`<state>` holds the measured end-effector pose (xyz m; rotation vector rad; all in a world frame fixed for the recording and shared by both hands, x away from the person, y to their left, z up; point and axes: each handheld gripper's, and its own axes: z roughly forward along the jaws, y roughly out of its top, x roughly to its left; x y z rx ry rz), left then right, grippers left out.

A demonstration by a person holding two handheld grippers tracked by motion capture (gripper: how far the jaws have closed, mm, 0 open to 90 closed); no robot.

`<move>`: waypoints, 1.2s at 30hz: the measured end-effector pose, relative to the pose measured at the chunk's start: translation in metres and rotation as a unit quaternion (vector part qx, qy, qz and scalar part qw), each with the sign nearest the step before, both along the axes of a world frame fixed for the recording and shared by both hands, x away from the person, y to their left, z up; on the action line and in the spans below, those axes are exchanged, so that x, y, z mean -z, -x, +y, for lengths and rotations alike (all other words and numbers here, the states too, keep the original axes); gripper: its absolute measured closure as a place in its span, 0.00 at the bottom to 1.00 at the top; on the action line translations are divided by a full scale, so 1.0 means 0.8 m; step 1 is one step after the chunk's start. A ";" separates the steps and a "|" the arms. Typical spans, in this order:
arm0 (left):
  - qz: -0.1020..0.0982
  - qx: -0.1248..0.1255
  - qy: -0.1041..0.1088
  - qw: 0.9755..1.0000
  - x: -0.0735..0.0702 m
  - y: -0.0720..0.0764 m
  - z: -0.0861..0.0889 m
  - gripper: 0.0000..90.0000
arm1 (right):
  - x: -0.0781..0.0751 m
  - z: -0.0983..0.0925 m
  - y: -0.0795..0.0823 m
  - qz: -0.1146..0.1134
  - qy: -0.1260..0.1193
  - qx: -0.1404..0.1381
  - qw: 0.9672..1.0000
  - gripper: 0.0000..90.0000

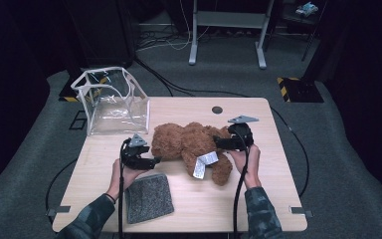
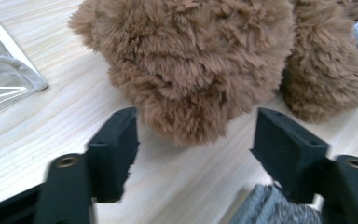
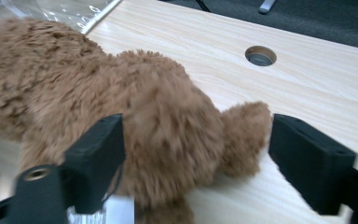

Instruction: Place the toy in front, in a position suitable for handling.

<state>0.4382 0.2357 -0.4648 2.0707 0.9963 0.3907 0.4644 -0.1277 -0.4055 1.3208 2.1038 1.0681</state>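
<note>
A brown plush teddy bear [image 1: 191,144] lies on its side in the middle of the wooden table [image 1: 268,199], with a white label [image 1: 202,164] hanging from it. My left gripper [image 1: 151,161] is at the bear's left end, open. In the left gripper view the bear's fur [image 2: 191,65] bulges toward the gap between the jaws of the left gripper [image 2: 196,135], and neither pad presses it. My right gripper [image 1: 219,143] is at the bear's right side, open. In the right gripper view the bear [image 3: 158,126] lies between the wide jaws of the right gripper [image 3: 198,135].
A clear plastic bag [image 1: 112,102] with white edging stands open at the table's back left. A grey felt pad [image 1: 148,197] lies near the front edge, beside my left hand. A round cable hole [image 1: 217,109] sits at the back. Cables trail over the carpet.
</note>
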 end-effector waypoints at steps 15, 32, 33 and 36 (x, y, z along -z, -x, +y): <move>0.010 0.022 -0.012 1.000 0.000 0.053 0.024 0.04 | 0.067 -0.086 0.082 0.033 -0.015 0.047 0.998 0.03; 0.025 0.059 -0.025 0.998 0.040 0.121 0.006 0.16 | 0.139 -0.122 0.121 0.040 0.018 0.090 0.995 0.01; 0.025 0.058 -0.026 0.998 0.044 0.122 0.004 0.17 | 0.141 -0.122 0.121 0.044 0.014 0.094 0.995 0.01; 0.030 0.064 -0.042 0.997 0.051 0.122 -0.001 0.20 | 0.147 -0.123 0.120 0.048 0.019 0.093 0.994 0.01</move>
